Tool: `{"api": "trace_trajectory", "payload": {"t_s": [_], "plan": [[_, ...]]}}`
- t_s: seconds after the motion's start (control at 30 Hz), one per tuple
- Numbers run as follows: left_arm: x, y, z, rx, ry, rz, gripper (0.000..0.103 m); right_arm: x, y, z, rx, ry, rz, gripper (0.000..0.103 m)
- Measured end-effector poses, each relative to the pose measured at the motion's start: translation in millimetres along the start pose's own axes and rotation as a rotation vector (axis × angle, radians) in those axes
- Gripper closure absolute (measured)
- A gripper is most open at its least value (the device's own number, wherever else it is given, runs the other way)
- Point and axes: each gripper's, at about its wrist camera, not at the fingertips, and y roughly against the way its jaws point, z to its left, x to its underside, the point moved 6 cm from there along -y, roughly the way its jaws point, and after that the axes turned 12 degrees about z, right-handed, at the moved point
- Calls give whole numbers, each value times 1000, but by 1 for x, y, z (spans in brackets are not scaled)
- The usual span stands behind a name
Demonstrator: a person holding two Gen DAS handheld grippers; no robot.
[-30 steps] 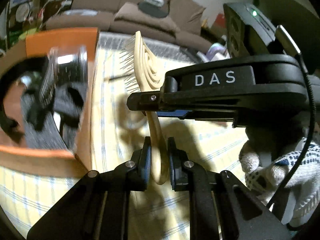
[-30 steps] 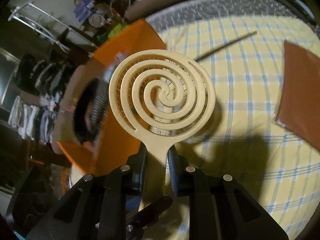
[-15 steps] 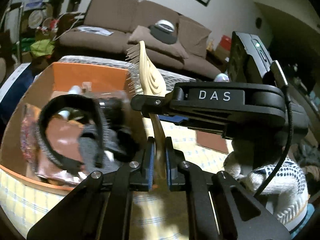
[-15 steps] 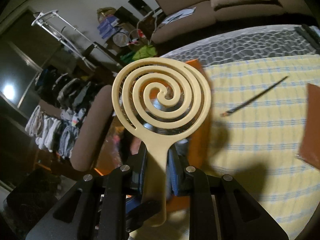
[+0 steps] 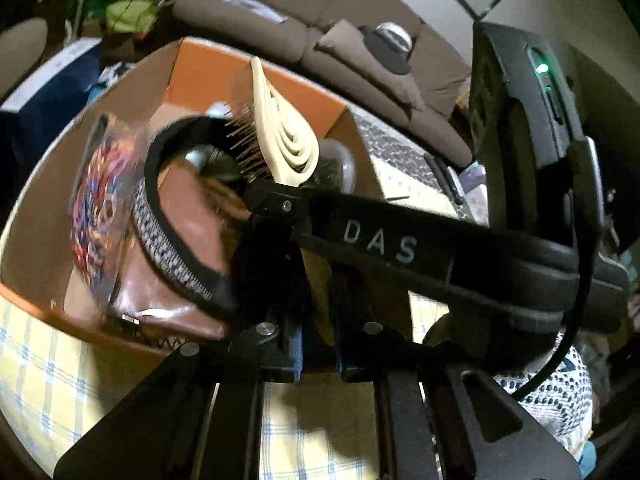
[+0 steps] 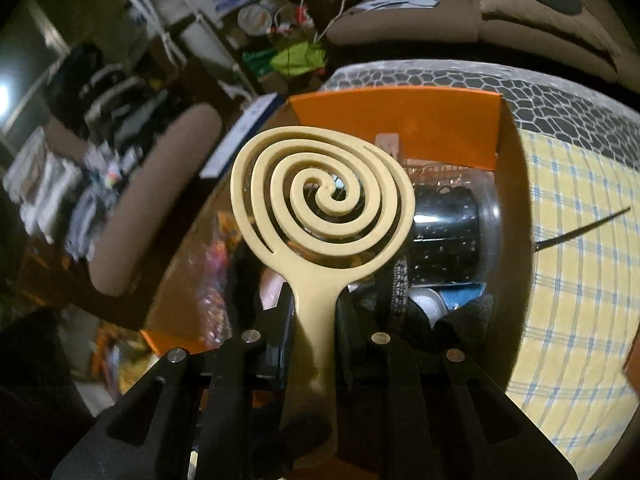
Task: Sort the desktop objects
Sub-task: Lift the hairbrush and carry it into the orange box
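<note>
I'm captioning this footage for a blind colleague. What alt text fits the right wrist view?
The right gripper clamps the handle of a cream plastic spiral-backed hairbrush, held above an open orange cardboard box of assorted items. The box sits on a yellow checked tablecloth, with a brown sofa behind.

- My right tool (image 6: 314, 320) is clamped on the handle of a cream hairbrush (image 6: 322, 208) with a spiral-cut head; the head stands above the fingers (image 6: 280, 320).
- Behind the brush I see an open orange cardboard box (image 6: 400, 120) sitting on the surface.
- Inside the box: a shiny black cylindrical container (image 6: 444, 224) lying on its side, a grey woven band (image 6: 400, 284) partly hidden by the brush, and a blurred colourful packet (image 6: 216, 256) at the left.
- A yellow-and-blue checked cloth (image 6: 580, 260) covers the surface right of the box.
- A thin dark stick (image 6: 580, 228) lies on the cloth, apart from the box.
- A brown sofa (image 6: 440, 20) stands beyond.
</note>
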Motion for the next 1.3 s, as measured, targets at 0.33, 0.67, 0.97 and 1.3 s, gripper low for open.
{"api": "trace_trajectory", "payload": {"t_s": [0.33, 0.67, 0.97, 1.3], "plan": [[-11, 27, 26, -29, 58, -2, 77, 2, -1, -2, 48, 45, 15, 84], [-36, 63, 61, 1, 179, -114, 78, 10, -5, -8, 76, 84, 45, 84], [-45, 54, 79, -12, 216, -117, 78, 21, -25, 18, 187, 263, 61, 82], [-47, 44, 68, -51, 166, -100, 58, 15, 6, -7, 105, 153, 7, 49]]}}
